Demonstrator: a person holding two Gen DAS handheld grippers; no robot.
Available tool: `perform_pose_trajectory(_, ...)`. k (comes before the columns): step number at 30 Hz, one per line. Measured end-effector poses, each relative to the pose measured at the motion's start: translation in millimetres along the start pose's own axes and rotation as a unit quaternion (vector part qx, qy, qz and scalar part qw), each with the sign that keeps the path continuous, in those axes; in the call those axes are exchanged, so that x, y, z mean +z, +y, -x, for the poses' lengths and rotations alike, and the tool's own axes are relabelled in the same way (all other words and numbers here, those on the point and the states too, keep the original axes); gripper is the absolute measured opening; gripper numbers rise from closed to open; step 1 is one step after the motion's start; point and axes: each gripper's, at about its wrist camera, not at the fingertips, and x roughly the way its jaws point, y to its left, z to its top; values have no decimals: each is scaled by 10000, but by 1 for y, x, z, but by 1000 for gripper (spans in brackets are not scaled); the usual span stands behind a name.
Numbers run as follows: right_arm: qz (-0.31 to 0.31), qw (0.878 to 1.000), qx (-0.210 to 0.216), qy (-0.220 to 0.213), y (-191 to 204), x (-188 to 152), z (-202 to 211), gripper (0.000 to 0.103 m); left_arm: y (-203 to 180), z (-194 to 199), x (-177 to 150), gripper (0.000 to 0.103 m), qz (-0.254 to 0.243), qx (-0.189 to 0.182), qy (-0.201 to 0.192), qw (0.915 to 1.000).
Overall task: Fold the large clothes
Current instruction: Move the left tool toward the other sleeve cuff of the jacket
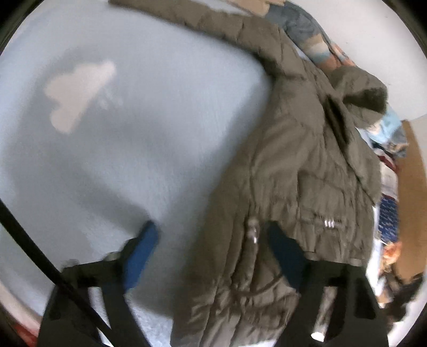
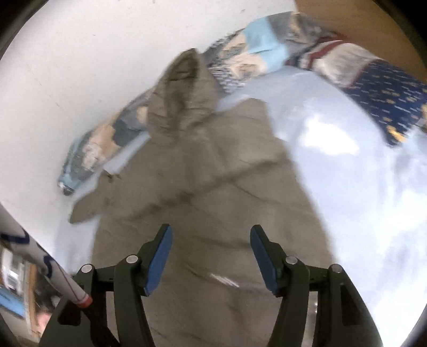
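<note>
Bed sheet (image 1: pixel 133 149), pale blue with a white cloud print: filling the left and centre of the left wrist view and the right half of the right wrist view, serving as the folding surface.

Hooded puffer jacket (image 1: pixel 288 165), olive-brown, quilted: lying spread on the sheet, running from upper centre down to the lower edge of the left wrist view; hood (image 1: pixel 365 88) bunching at upper right, one sleeve (image 1: pixel 202 18) stretching toward the upper left, zip pull (image 1: pixel 252 229) showing low in the frame. Spread this way, it is probably being readied for a first fold.

Patterned bedding (image 2: pixel 269 50), blue, grey and cream: piling along the wall at the upper edge of the right wrist view, pushed clear of the work area.

Left gripper (image 1: pixel 210 240): jaws standing partly apart, gripping nothing, straddling the jacket's left edge at lower frame, apparently lining up on it.

Right gripper (image 2: pixel 210 240): jaws standing partly apart, empty, hovering over the jacket body at lower centre.
</note>
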Motion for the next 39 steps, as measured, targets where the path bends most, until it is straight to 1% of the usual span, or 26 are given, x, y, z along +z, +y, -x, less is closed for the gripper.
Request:
perform_pose_trajectory(1, -71, 9998, -182, 70, -17, -12, 4, 67, -1, 0, -4, 75, -57, 13, -43, 10000)
perform_pose_trajectory(3, -452, 9979, -385, 239, -57, -37, 11, 67, -9, 2, -12, 71, -343, 155, -150, 9992)
perform_pose_trajectory(4, -616, 9967, -413, 322, -70, -44, 14, 67, -13, 2, -14, 68, -447, 140, -149, 9988)
perform_pose_trajectory(6, -1089, 9920, -292, 562, -97, -63, 13, 67, -22, 3, -21, 65, -611, 29, -108, 9981)
perform_pose_trajectory(10, -1452, 9850, -124, 927, -117, -87, 4, 67, -34, 5, -32, 65, -896, 119, -149, 9958)
perform_pose_trajectory(12, -1540, 9821, 62, 1082, -116, -95, -4, 67, -36, 5, -34, 64, -935, 106, -185, 9954)
perform_pose_trajectory(13, -1570, 9812, 184, 1109, -116, -96, -7, 66, -36, 5, -35, 63, -955, 106, -190, 9952)
perform_pose_trajectory(14, -1611, 9793, 469, 1135, -114, -98, -11, 51, -38, 7, -37, 59, -1004, 82, -207, 9947)
perform_pose_trajectory(15, -1530, 9801, 559, 1138, -110, -98, -12, 31, -39, 9, -40, 58, -1045, 55, -213, 9943)
perform_pose_trajectory(16, -1369, 9836, 458, 1080, -106, -95, -10, 23, -39, 12, -43, 56, -1109, 27, -220, 9936)
perform_pose_trajectory(17, -1289, 9854, 408, 1036, -103, -93, -8, 18, -43, 15, -48, 56, -1177, 23, -231, 9928)
perform_pose_trajectory(18, -1229, 9872, 322, 963, -101, -92, -4, 15, -46, 16, -52, 56, -1197, 2, -222, 9926)
perform_pose_trajectory(21, -1034, 9918, -170, 736, -101, -88, 10, 12, -56, 14, -65, 56, -1241, -161, -70, 9921)
perform_pose_trajectory(22, -1043, 9916, -324, 689, -102, -87, 11, 12, -61, 13, -73, 56, -1322, -175, -34, 9911)
perform_pose_trajectory(24, -1105, 9905, -515, 630, -112, -84, 16, 12, -71, 14, -92, 56, -1567, -58, -59, 9876)
perform_pose_trajectory(26, -1230, 9886, -588, 642, -121, -82, 18, 13, -72, 18, -98, 56, -1568, 73, -154, 9875)
perform_pose_trajectory(28, -1462, 9853, -585, 658, -128, -81, 21, 23, -68, 21, -91, 57, -1355, 84, -226, 9905)
perform_pose_trajectory(29, -1517, 9838, -696, 656, -129, -80, 22, 33, -61, 29, -87, 57, -1167, 65, -336, 9926)
perform_pose_trajectory(30, -1545, 9822, -865, 631, -129, -80, 25, 48, -53, 38, -82, 57, -975, 11, -501, 9940)
perform_pose_trajectory(31, -1542, 9811, -1059, 493, -128, -78, 32, 53, -47, 47, -84, 59, -869, -13, -610, 9943)
perform_pose_trajectory(33, -1415, 9816, -1269, 182, -118, -71, 45, 53, -41, 60, -75, 61, -624, -100, -852, 9944)
perform_pose_trajectory(34, -1219, 9818, -1449, -162, -106, -64, 57, 53, -40, 66, -72, 62, -561, -157, -947, 9938)
perform_pose_trajectory(35, -1085, 9821, -1484, -401, -97, -59, 64, 54, -41, 70, -68, 63, -519, -203, -1029, 9931)
perform_pose_trajectory(36, -955, 9830, -1441, -623, -90, -53, 72, 54, -41, 73, -67, 64, -511, -227, -1066, 9927)
perform_pose_trajectory(37, -750, 9841, -1340, -892, -73, -45, 79, 54, -46, 73, -64, 65, -519, -245, -1077, 9925)
perform_pose_trajectory(39, -399, 9835, -1329, -1161, -46, -35, 85, 53, -60, 74, -55, 65, -595, -268, -1084, 9920)
